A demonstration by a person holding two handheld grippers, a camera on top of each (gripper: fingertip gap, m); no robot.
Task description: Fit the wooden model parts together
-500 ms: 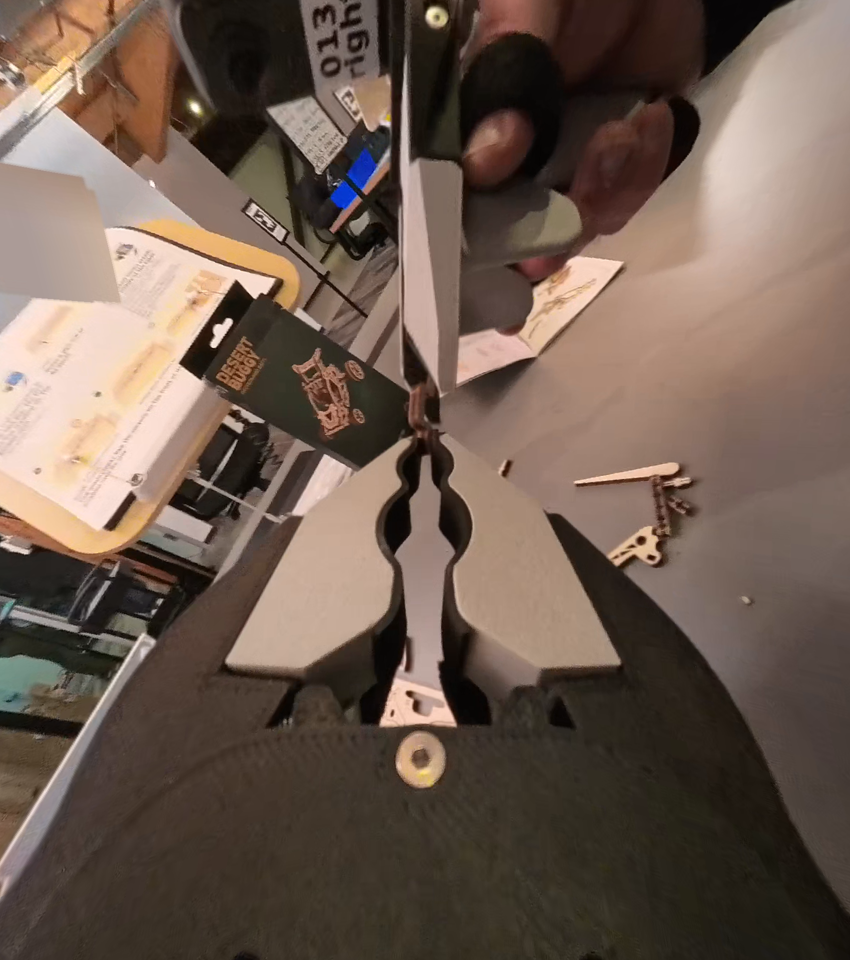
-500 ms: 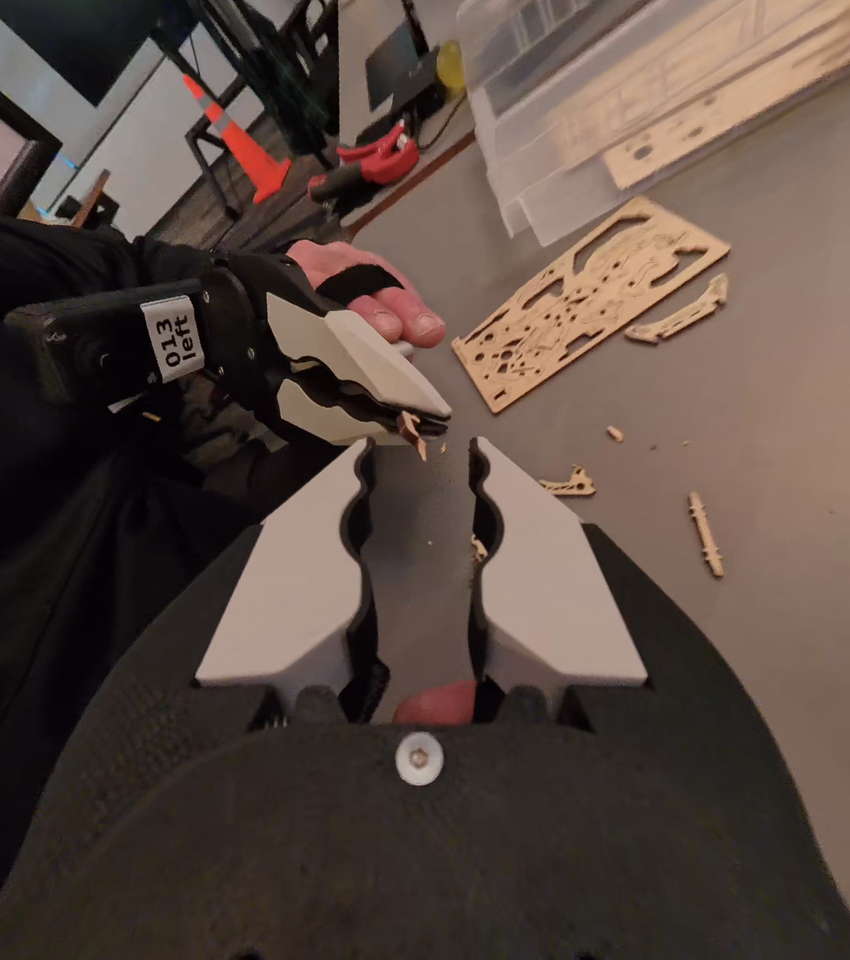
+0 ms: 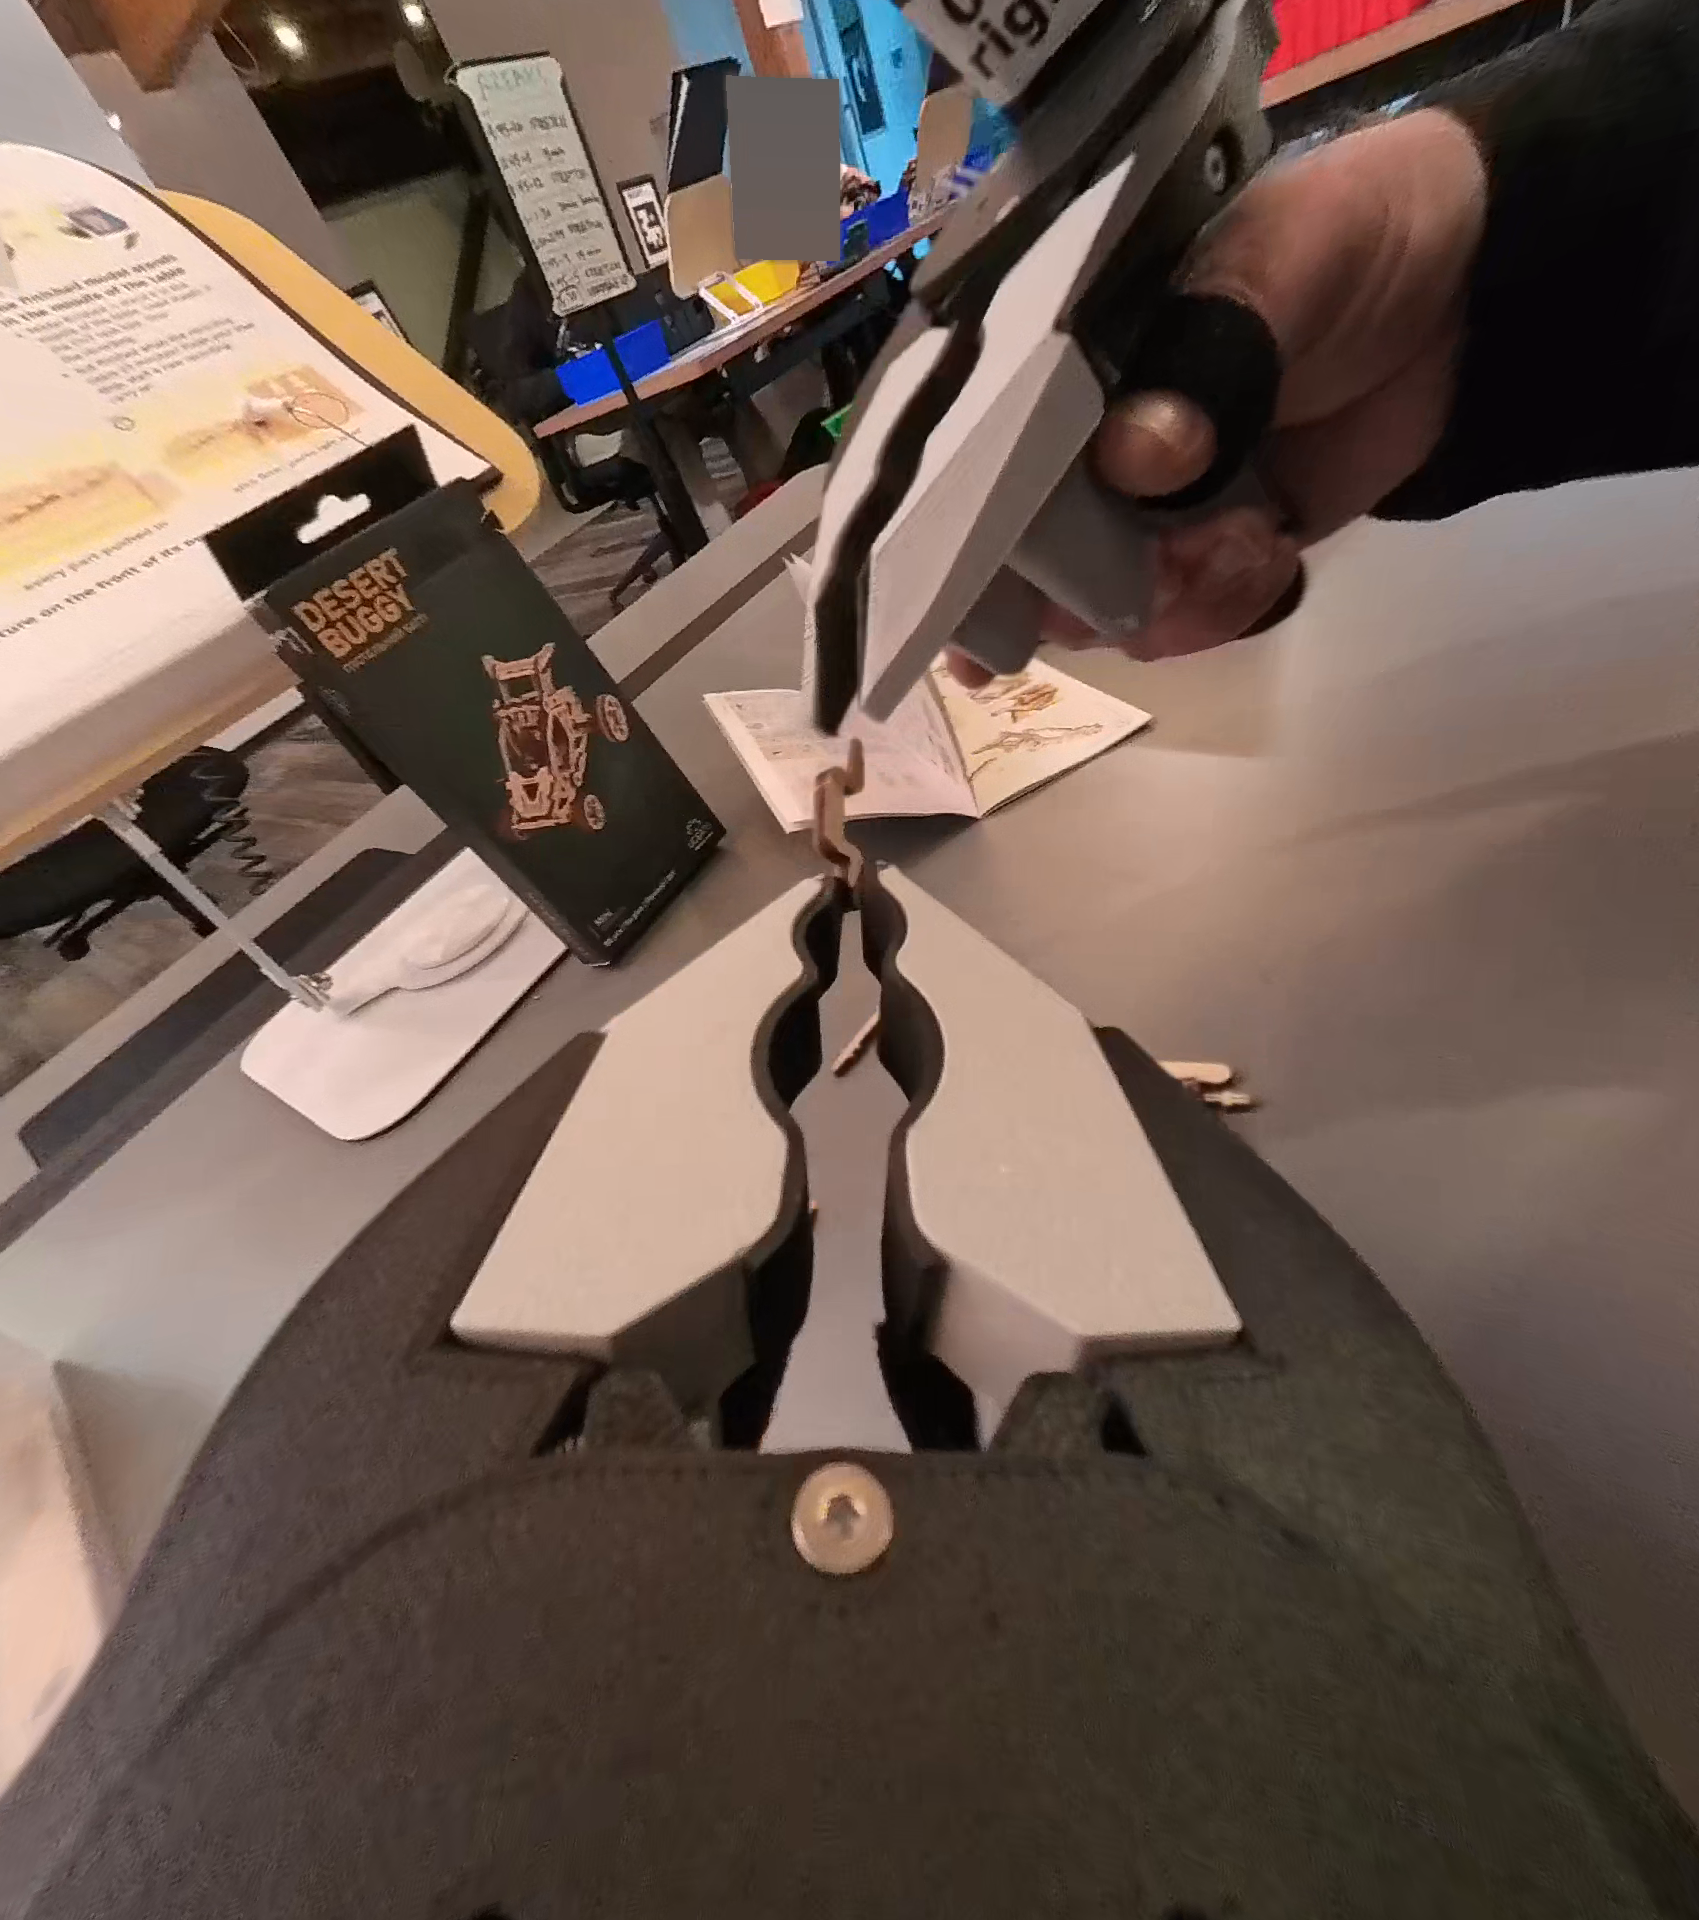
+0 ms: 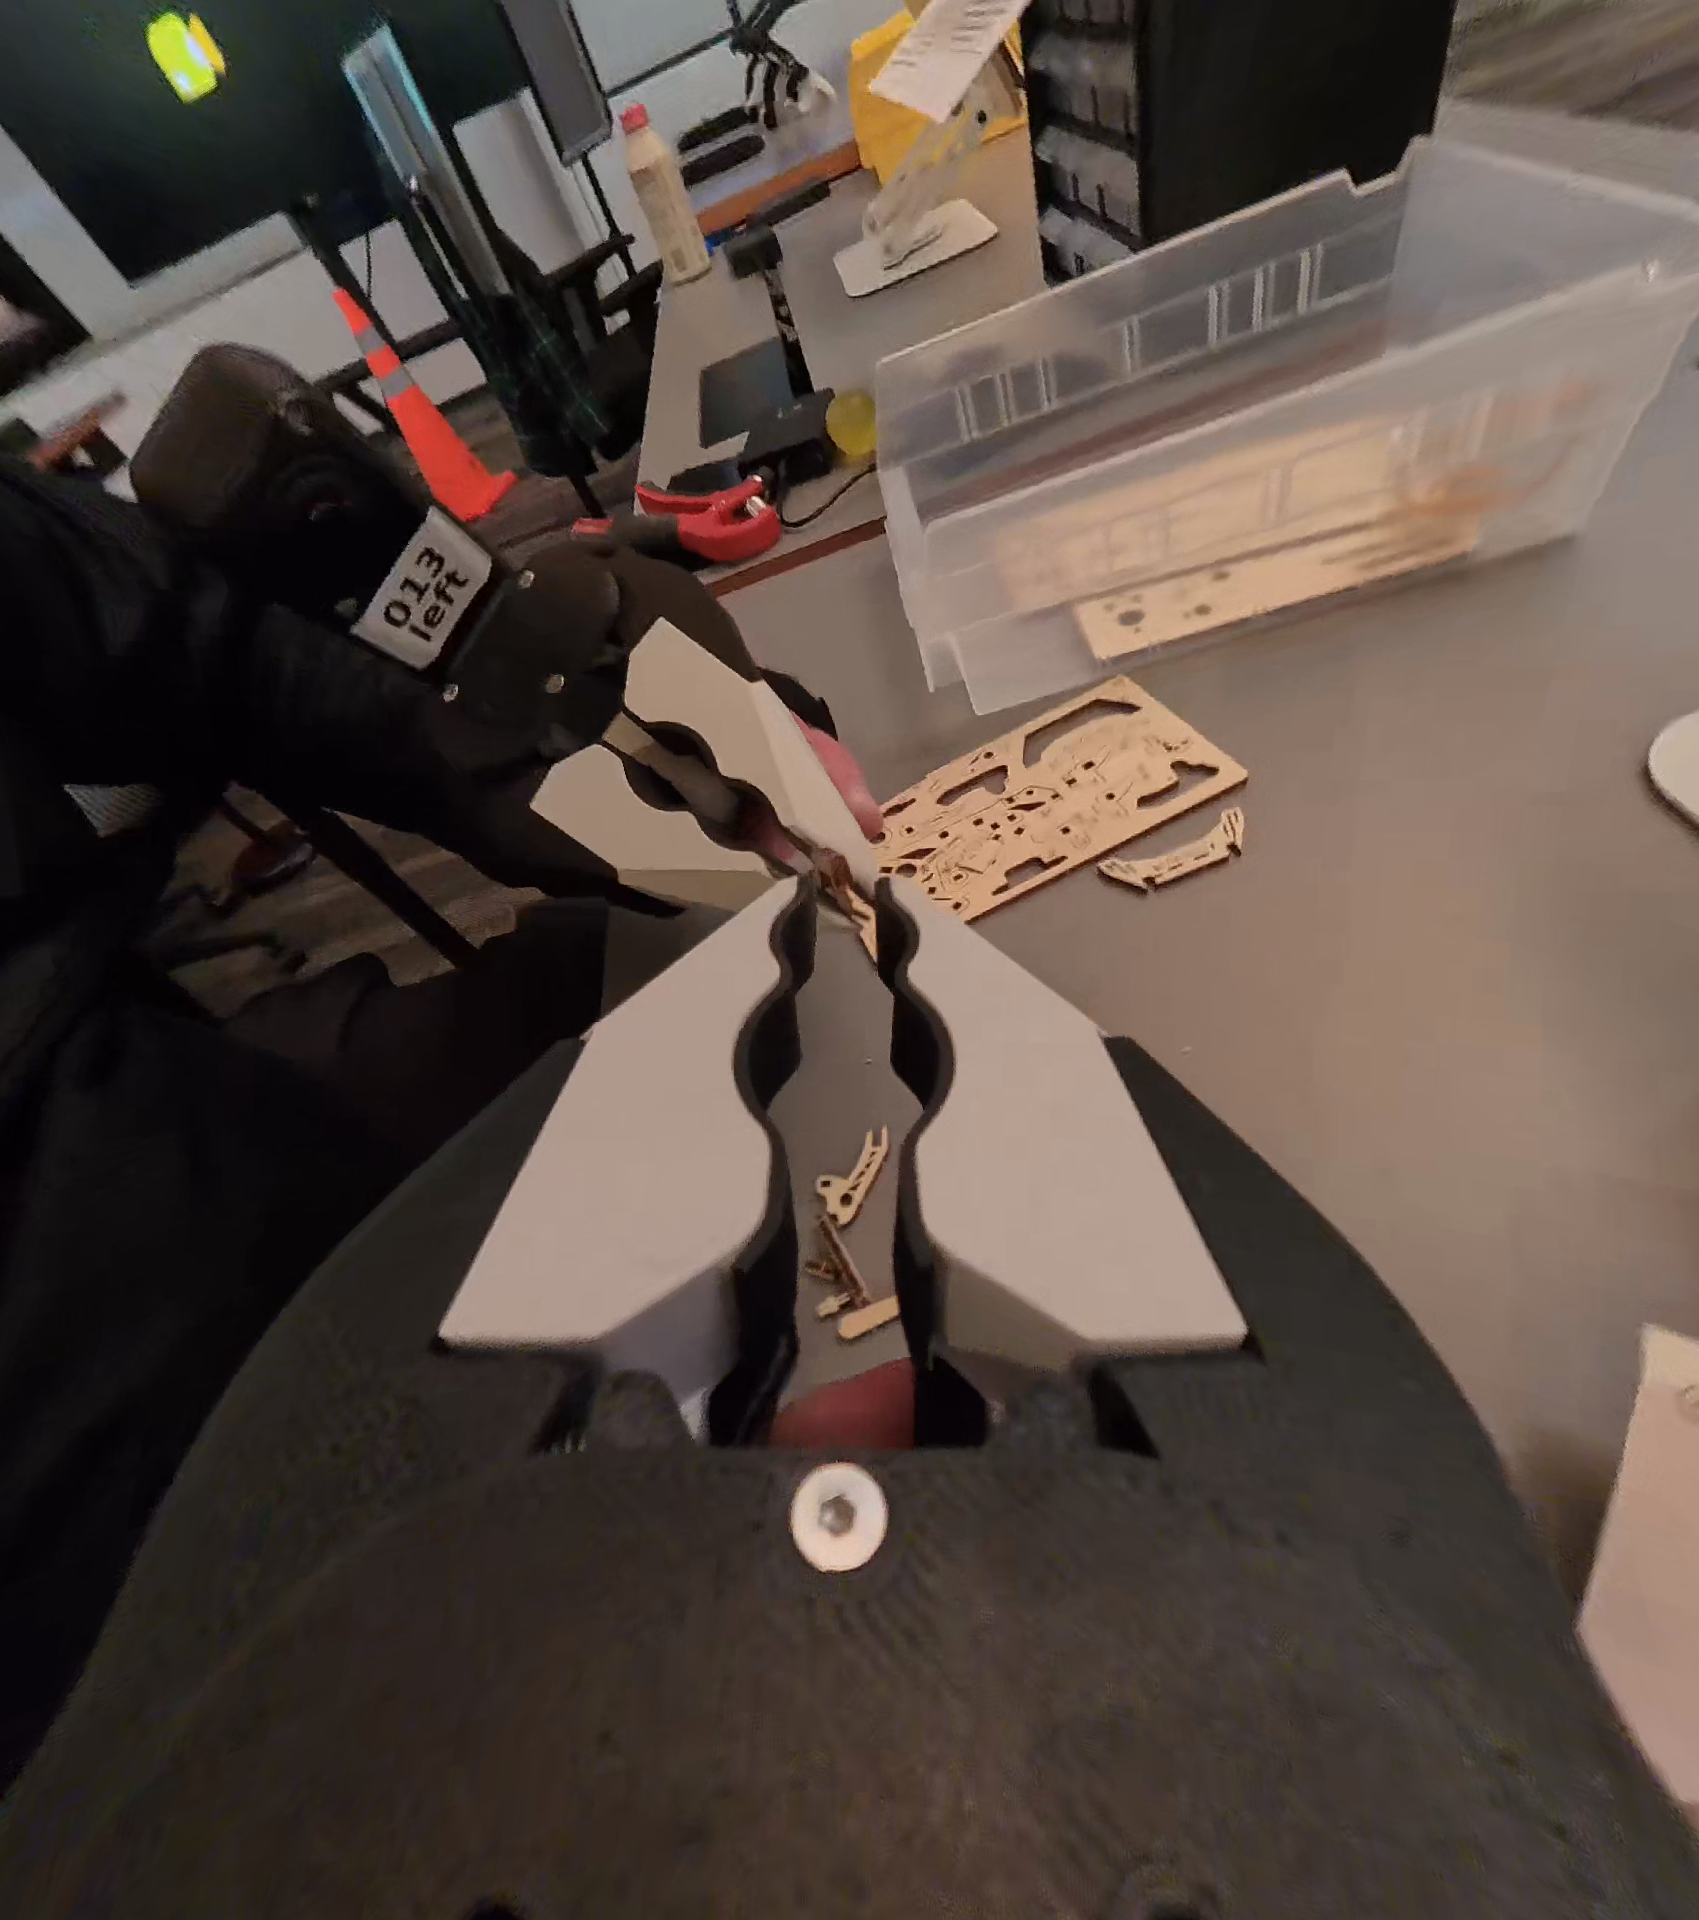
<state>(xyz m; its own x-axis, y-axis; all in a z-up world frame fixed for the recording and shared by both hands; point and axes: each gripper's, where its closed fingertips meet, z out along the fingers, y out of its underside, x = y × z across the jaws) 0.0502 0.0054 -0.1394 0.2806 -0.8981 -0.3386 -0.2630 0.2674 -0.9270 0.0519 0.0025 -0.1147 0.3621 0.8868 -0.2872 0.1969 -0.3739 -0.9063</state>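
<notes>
Wooden model part (image 3: 837,821), a small thin brown laser-cut plywood piece with a stepped zigzag outline, stands held above the grey tabletop (image 3: 1344,935), in front of the open instruction booklet (image 3: 938,748) and to the right of the upright dark model box (image 3: 481,727). The left gripper (image 3: 850,888) is closed on its lower end, both grey fingertips pressing the piece. The right gripper (image 3: 840,717) approaches from above the booklet; its jaws stand narrowly apart and its tips sit just above the piece's upper end, seemingly not yet in contact. In the right wrist view, the piece (image 4: 837,871) lies at the mouth of those jaws. The part is judged very light, stiff along its flat faces, and brittle at its narrow necks; twisting or bending load could snap it. It should be taken on its flat faces, near the end to be joined, with force directed along its length. Spare wooden pieces (image 4: 850,1236) and the cut-out plywood sheet (image 4: 1063,800) lie on the tabletop beside the booklet.
</notes>
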